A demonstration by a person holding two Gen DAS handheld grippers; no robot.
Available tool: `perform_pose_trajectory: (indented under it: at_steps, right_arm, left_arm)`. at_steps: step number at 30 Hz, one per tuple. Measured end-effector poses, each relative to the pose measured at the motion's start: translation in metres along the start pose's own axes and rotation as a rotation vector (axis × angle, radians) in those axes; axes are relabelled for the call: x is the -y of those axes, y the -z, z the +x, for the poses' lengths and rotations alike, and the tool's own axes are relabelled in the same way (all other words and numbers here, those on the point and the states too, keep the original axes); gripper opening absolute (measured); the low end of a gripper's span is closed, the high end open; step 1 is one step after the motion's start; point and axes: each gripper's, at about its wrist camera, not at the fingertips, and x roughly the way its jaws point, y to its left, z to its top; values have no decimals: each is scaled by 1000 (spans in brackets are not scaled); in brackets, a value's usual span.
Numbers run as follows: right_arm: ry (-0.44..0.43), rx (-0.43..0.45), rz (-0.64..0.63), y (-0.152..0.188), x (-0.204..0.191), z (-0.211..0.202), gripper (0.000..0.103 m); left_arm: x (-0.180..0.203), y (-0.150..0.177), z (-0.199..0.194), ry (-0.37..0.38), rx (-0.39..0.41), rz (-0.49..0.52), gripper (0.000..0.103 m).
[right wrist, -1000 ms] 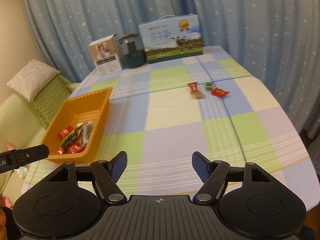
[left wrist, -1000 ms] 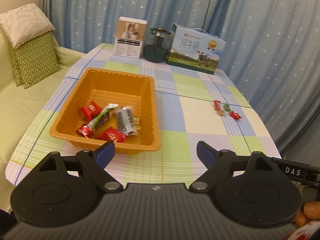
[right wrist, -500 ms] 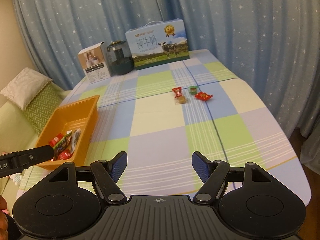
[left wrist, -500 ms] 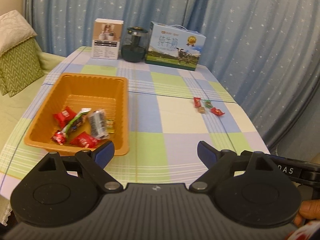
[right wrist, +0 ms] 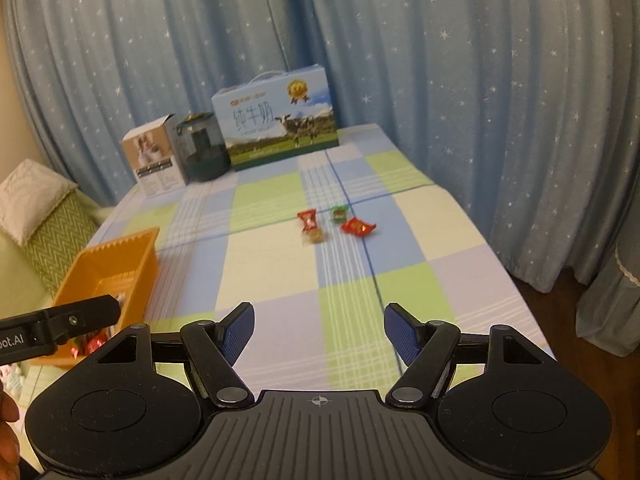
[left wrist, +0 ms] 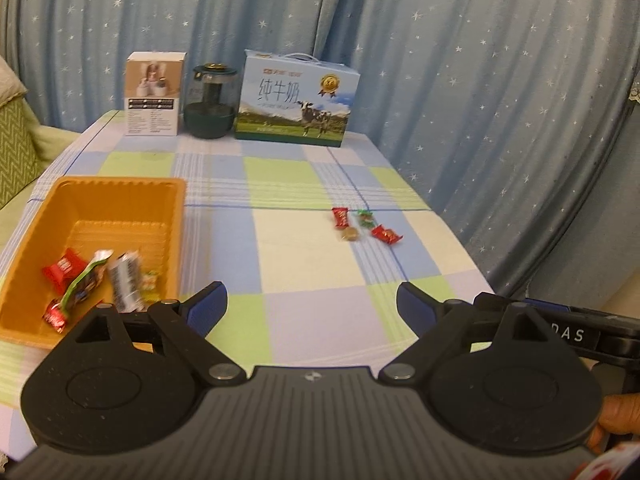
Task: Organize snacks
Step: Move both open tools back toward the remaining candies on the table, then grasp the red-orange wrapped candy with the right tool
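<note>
- My left gripper (left wrist: 312, 308): jaws wide, nothing btwn them; it hangs over the near edge of the table (left wrist: 280, 240).
- My right gripper (right wrist: 319, 328): jaws apart at mid width, empty, also over the near edge.
- Orange tray (left wrist: 48, 216) = landmark, on left side of table. Holds several wrapped snacks (left wrist: 92, 276): red ones, a green-and-white pack, a grey one.
- Loose candies (right wrist: 336, 224) well to the right of tray, mid-table: red wrapper, green one, red foil, a brownish one. All lie apart from both grippers.
- Behind tray at far edge: white box (left wrist: 154, 94), dark glass jar (left wrist: 210, 106), milk carton (left wrist: 296, 106), in a row.
- Blue star curtain (left wrist: 480, 80) beyond.
</note>
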Motion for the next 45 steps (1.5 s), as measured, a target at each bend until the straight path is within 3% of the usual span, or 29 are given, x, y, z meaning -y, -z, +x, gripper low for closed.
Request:
perform_pose_trajectory:
  at_steps: [9, 20, 31, 35, 41, 45]
  right_arm:
    - [20, 44, -60, -29, 23, 39, 72]
    - [23, 47, -172, -43, 57, 134, 72]
    - [-60, 19, -242, -55, 74, 215, 71]
    - [-72, -1, -258, -55, 80, 237, 61]
    - [-89, -10, -233, -62, 84, 262, 58]
    - [-97, -41, -257, -59, 82, 279, 48]
  left_arm:
    - [15, -19, 52, -12, 16, 12, 90]
    - [20, -25, 142, -8, -4, 0, 90]
    - [20, -24, 213, -6, -30, 13, 84]
    - [18, -23, 229, -8, -42, 8, 83]
    - [18, -22, 245, -3, -51, 4, 83]
    - [18, -21, 252, 1, -58, -3, 83]
